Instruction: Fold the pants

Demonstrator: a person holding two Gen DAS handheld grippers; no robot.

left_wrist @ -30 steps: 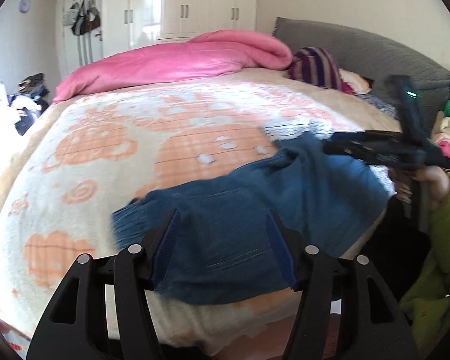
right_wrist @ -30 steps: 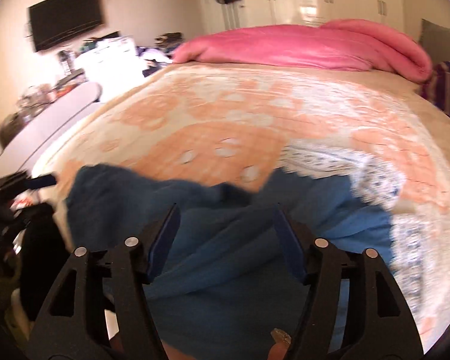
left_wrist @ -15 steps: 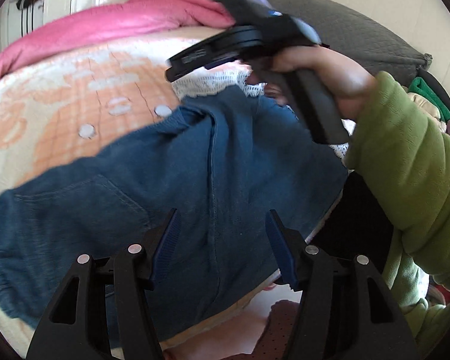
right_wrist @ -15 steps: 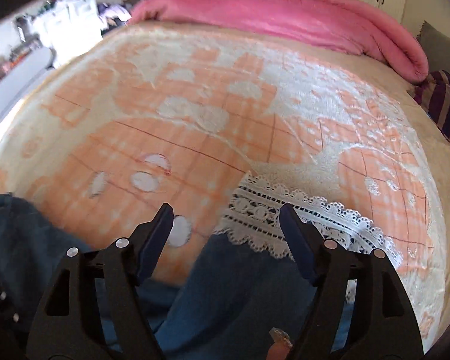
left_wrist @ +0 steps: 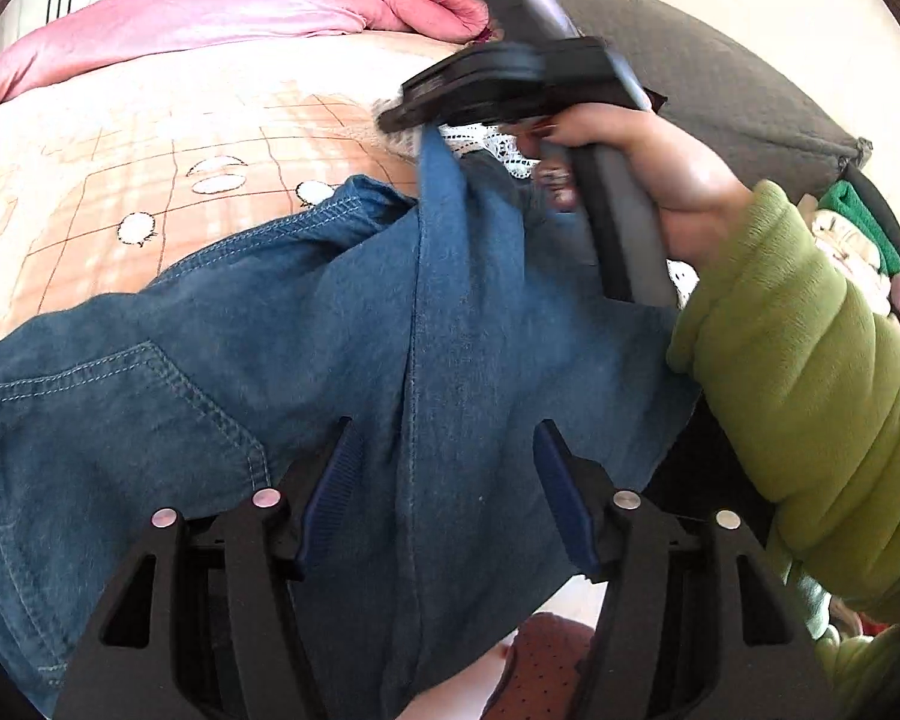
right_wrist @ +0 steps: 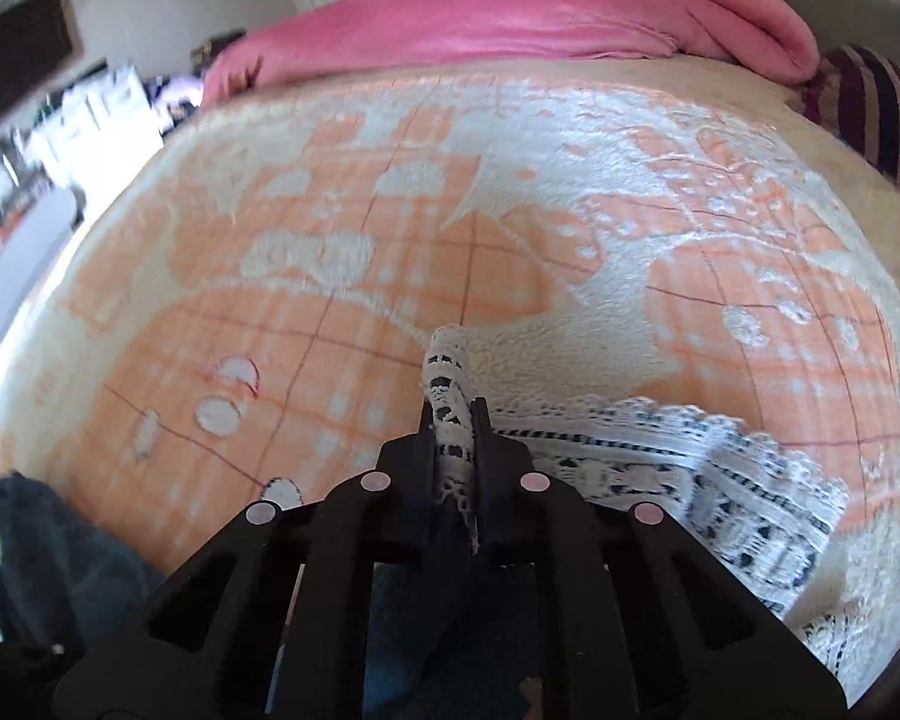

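Blue denim pants (left_wrist: 258, 360) with a white lace hem (right_wrist: 720, 468) lie across the near edge of the bed. My left gripper (left_wrist: 444, 474) is open, its jaws either side of the pants' middle seam, holding nothing. My right gripper (right_wrist: 453, 420) is shut on the lace-trimmed end of a pant leg (right_wrist: 447, 378) and lifts it off the bed. In the left wrist view the right gripper (left_wrist: 402, 117) shows at the top with denim hanging from it. A dark part of the pants (right_wrist: 48, 546) shows at the lower left of the right wrist view.
The bed carries an orange and cream patterned blanket (right_wrist: 390, 228). A pink duvet (right_wrist: 510, 18) lies along the far side, with a striped pillow (right_wrist: 882, 108) at the right. A grey headboard (left_wrist: 720, 78) and a pile of clothes (left_wrist: 858, 240) stand to the right.
My right gripper has shut on the lace hem of the pant leg and raised it. My left gripper has moved closer over the denim and stays open.
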